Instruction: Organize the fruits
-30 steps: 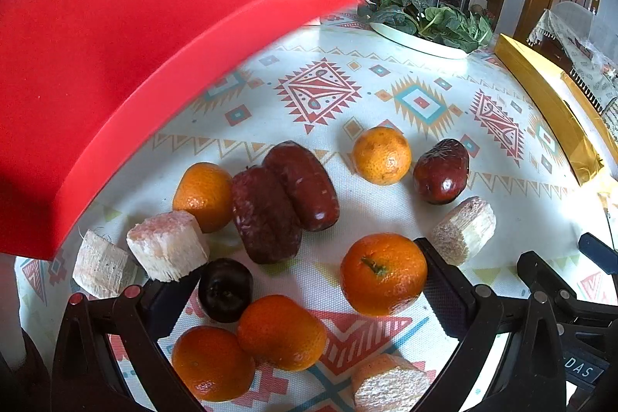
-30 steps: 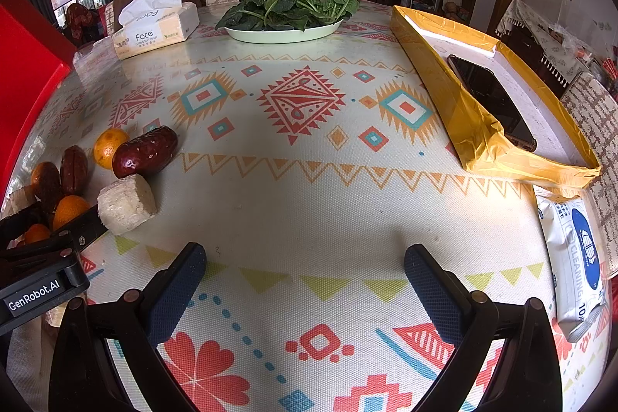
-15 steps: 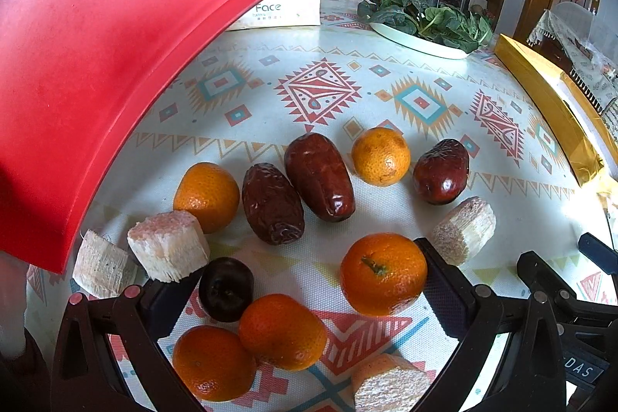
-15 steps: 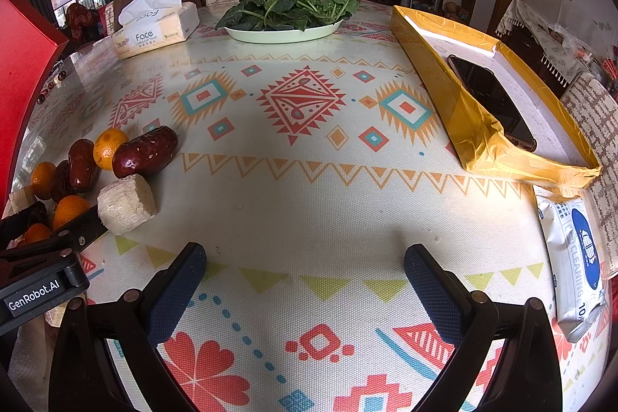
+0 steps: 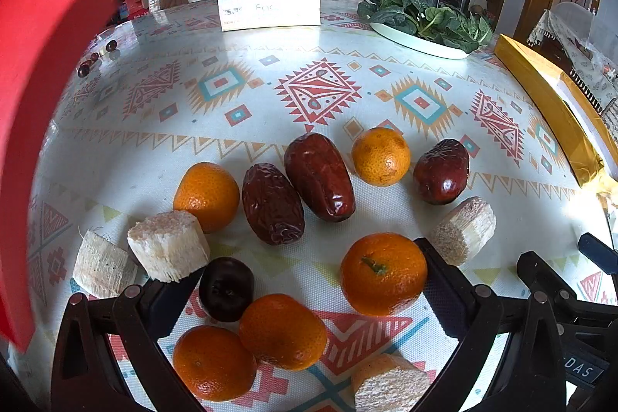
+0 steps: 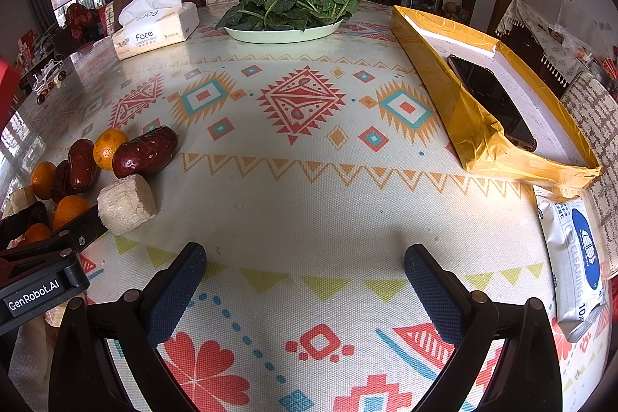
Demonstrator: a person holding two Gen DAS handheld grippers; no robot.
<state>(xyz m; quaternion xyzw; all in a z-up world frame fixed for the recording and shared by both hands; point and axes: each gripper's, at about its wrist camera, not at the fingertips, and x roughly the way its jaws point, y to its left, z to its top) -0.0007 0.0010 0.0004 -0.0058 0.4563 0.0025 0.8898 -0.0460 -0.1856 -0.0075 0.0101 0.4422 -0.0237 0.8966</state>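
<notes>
Fruit lies loose on the patterned tablecloth in the left wrist view: several tangerines (image 5: 383, 273), three red dates (image 5: 318, 176), several sugarcane chunks (image 5: 168, 245) and a dark plum (image 5: 226, 288). My left gripper (image 5: 305, 280) is open and low over the pile, with the plum and a tangerine between its fingers and untouched. A red container (image 5: 34, 95) is blurred at the left edge. My right gripper (image 6: 305, 280) is open and empty over bare cloth, to the right of the fruit (image 6: 145, 151).
A tissue box (image 6: 154, 22) and a plate of spinach (image 6: 286, 12) stand at the back. A yellow tray (image 6: 475, 126) holding a phone (image 6: 490, 99) lies on the right, with a wipes pack (image 6: 575, 257) near it.
The red container has swung away to the left, uncovering the tissue box and table. Two dates rolled slightly right. Both grippers have stayed still and open.
</notes>
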